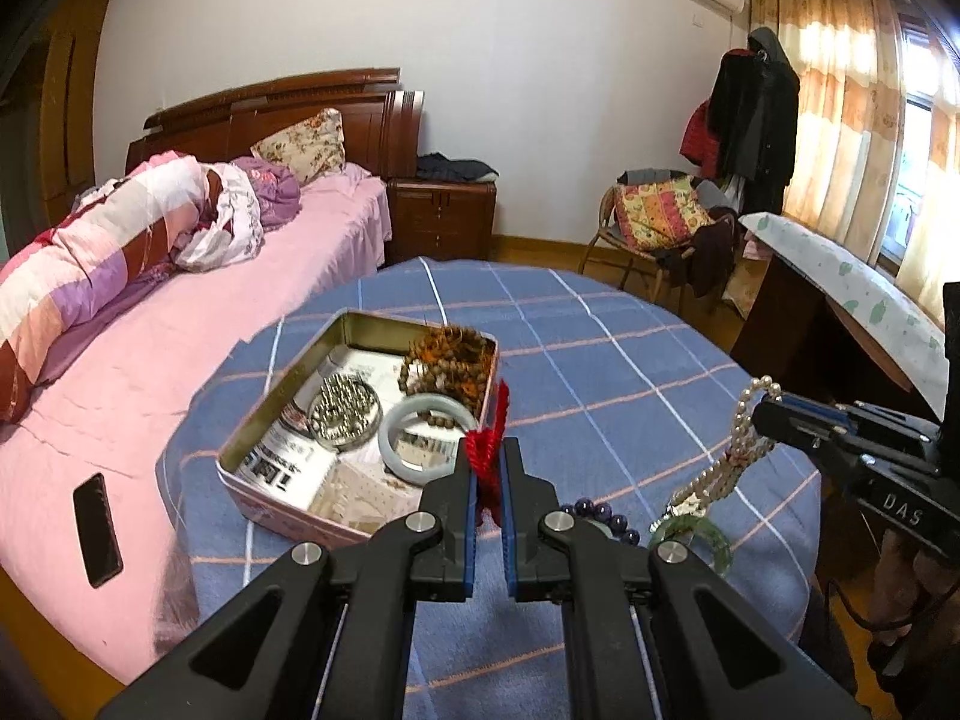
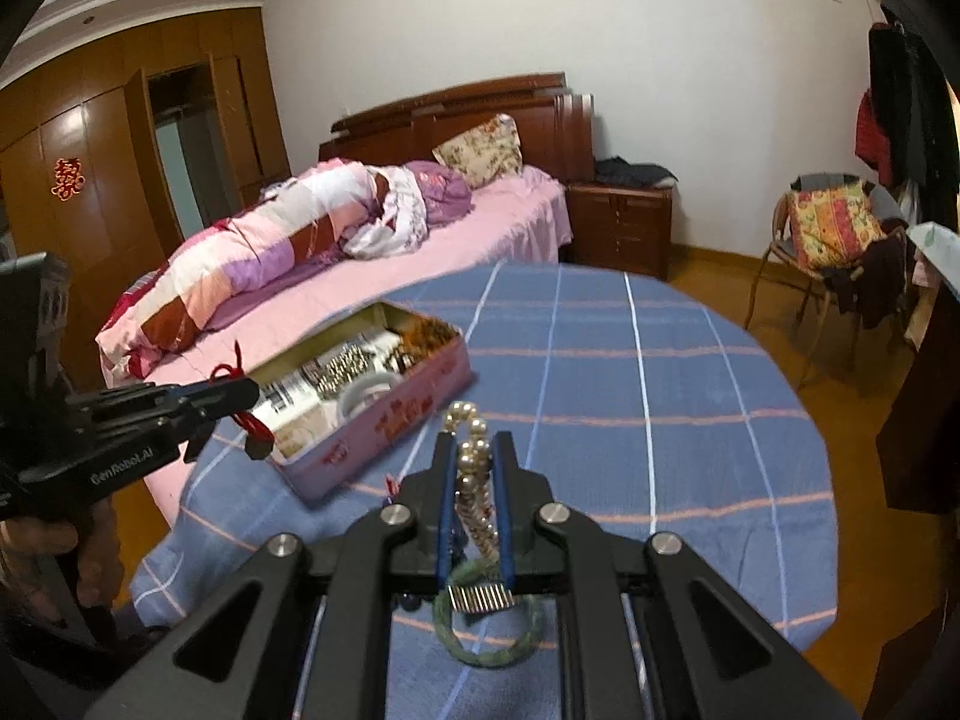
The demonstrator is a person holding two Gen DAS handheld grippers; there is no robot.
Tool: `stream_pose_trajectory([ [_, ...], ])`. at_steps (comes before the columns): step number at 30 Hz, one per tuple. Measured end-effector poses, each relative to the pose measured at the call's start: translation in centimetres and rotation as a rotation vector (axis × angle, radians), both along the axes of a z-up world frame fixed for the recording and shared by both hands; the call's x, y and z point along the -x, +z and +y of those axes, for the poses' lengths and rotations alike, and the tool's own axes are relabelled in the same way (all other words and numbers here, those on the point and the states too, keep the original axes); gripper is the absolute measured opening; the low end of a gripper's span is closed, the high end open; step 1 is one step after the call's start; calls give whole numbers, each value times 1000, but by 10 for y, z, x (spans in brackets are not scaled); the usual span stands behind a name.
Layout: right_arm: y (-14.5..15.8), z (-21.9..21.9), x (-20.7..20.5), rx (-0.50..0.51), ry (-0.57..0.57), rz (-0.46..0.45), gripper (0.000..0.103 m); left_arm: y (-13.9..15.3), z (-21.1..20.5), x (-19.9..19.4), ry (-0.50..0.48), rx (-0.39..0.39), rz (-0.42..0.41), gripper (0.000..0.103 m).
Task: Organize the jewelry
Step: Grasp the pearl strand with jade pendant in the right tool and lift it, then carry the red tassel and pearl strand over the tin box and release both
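Red braided cord (image 1: 487,441) stands pinched between the blue-padded fingers (image 1: 470,516) of the left gripper (image 1: 489,474), its frayed upper end poking up above the fingertips; in the right wrist view the same cord (image 2: 247,420) loops above and hangs below that gripper (image 2: 240,390), held in the air over the near corner of the tin. Just beyond and to the left of the left fingers lies the open rectangular tin (image 1: 270,402), pink on its outer wall, holding a pale jade bangle (image 1: 420,429), a round cluster of silver beads (image 1: 345,414), brown wooden bead bracelets (image 1: 447,363) at its far end and printed paper underneath. To the right, the right gripper (image 2: 474,468) is clamped on a pearl necklace (image 2: 474,468), which loops up past its fingertips and trails down between the fingers (image 2: 503,504); from the left wrist view the strand (image 1: 735,450) hangs from that gripper (image 1: 765,408) down to the cloth. Below the right fingers rest a green bangle (image 2: 489,648) and a small silver comb-like piece (image 2: 480,597); dark purple beads (image 1: 600,513) lie just right of the left fingers. All of it sits on a round desk under a blue checked cloth (image 1: 630,348), beside a bed with a pink sheet (image 1: 150,360) where a dark phone (image 1: 97,528) lies.
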State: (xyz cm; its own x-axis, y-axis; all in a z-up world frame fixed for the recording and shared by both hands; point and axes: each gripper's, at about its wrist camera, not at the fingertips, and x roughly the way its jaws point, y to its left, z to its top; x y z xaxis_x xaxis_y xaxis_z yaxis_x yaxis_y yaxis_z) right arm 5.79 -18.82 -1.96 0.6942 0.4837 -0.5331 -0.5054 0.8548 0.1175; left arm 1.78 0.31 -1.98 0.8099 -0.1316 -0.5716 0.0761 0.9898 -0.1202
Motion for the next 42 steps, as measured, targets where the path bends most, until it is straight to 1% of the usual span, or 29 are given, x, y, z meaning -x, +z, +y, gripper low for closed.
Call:
stream_pose_trajectory([
  [3,12,5,0,1,16,-26,14,11,4,1,2,-5,-25,5],
  [9,27,21,-1,3,56,-63,14,32,18,-3,12,-19,-67,5],
  [12,34,33,-2,0,87,-80,14,41,28,-8,29,-40,-89,5],
  [18,40,59,-9,8,139,-104,14,49,50,-20,72,-52,-105,5],
  [23,37,81,-17,23,177,-90,14,42,61,-30,98,-59,-92,5],
  [30,28,110,-30,40,220,-61,14,26,73,-44,123,-58,-50,5],
  [35,23,122,-31,56,244,-48,14,18,76,-50,132,-59,-27,5],
  [42,10,139,-35,71,268,-5,14,5,79,-56,142,-59,6,5],
])
